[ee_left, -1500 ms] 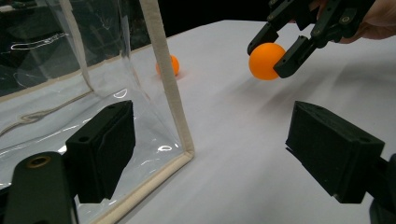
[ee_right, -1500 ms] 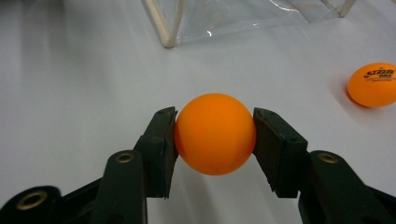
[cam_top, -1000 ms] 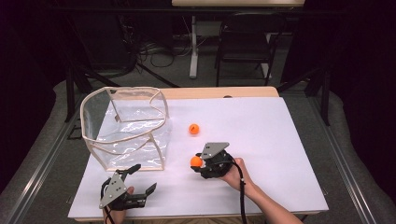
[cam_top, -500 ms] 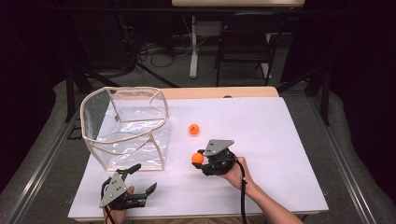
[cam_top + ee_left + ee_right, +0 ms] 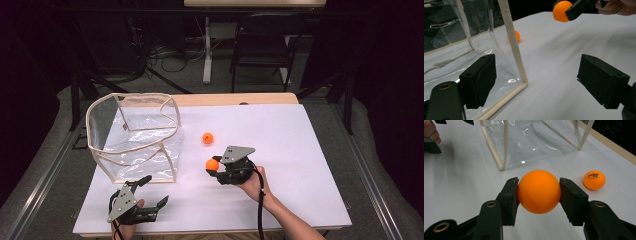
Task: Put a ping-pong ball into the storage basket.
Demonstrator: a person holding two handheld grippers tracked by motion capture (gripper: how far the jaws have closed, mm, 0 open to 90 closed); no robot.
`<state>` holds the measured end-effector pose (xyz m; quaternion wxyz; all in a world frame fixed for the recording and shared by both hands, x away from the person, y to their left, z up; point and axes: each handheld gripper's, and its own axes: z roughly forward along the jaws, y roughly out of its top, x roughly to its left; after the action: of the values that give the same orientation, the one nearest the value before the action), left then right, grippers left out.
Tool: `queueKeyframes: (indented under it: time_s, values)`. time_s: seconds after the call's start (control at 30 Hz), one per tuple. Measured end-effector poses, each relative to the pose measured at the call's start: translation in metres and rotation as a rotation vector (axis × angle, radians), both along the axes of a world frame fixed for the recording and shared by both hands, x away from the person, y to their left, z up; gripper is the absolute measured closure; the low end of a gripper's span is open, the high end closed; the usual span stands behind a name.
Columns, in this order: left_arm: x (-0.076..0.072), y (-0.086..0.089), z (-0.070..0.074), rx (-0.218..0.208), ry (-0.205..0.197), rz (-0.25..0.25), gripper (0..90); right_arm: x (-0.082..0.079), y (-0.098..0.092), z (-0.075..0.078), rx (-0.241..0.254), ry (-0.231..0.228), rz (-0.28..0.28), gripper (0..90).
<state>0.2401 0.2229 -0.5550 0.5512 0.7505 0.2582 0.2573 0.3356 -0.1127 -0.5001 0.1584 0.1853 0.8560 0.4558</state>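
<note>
your right gripper [image 5: 539, 195] is clamped on the orange ball [image 5: 539, 191], squeezed dead centre between both pads just above the white table [image 5: 300, 150]. the second orange ball [image 5: 208, 138] lies at its 11 o'clock, with the clear bag [image 5: 135, 137] out at 9 o'clock. your left gripper [image 5: 150, 196] rests wide and holds nothing.

The right tool [image 5: 216, 168], clamped on an orange ball [image 5: 212, 164], has shifted slightly away from the person's edge of the table [image 5: 300, 150], toward the second orange ball [image 5: 208, 138] beside the clear bag [image 5: 132, 137].
</note>
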Motion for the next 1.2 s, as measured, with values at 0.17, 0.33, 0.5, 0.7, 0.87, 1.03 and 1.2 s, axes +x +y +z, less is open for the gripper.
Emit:
queueKeyframes:
  time_s: [0.17, 0.33, 0.5, 0.7, 0.87, 1.03, 1.2]
  values:
    - [0.000, 0.000, 0.000, 0.000, 0.000, 0.004, 15.7, 0.000, 0.003, 0.000, 0.000, -0.010, 0.000, 51.3]
    - [0.000, -0.001, 0.000, 0.000, 0.001, 0.005, 15.7, 0.002, 0.006, 0.004, 0.008, -0.022, 0.002, 51.4]
    - [0.000, 0.000, 0.000, -0.002, 0.000, 0.004, 15.7, 0.004, 0.009, 0.006, 0.010, -0.033, 0.003, 51.4]
    - [0.000, 0.000, 0.001, 0.002, -0.010, 0.003, 15.7, 0.005, 0.011, 0.010, 0.020, -0.039, 0.005, 51.3]
    - [0.000, 0.001, 0.001, -0.002, -0.007, 0.005, 15.7, 0.007, 0.013, 0.013, 0.022, -0.045, 0.003, 51.3]
    - [0.000, 0.001, 0.001, 0.000, -0.009, 0.006, 15.7, 0.009, 0.014, 0.017, 0.024, -0.049, 0.001, 51.3]
    - [0.000, 0.000, 0.001, 0.003, -0.008, 0.001, 15.7, 0.011, 0.014, 0.021, 0.032, -0.055, -0.001, 51.3]
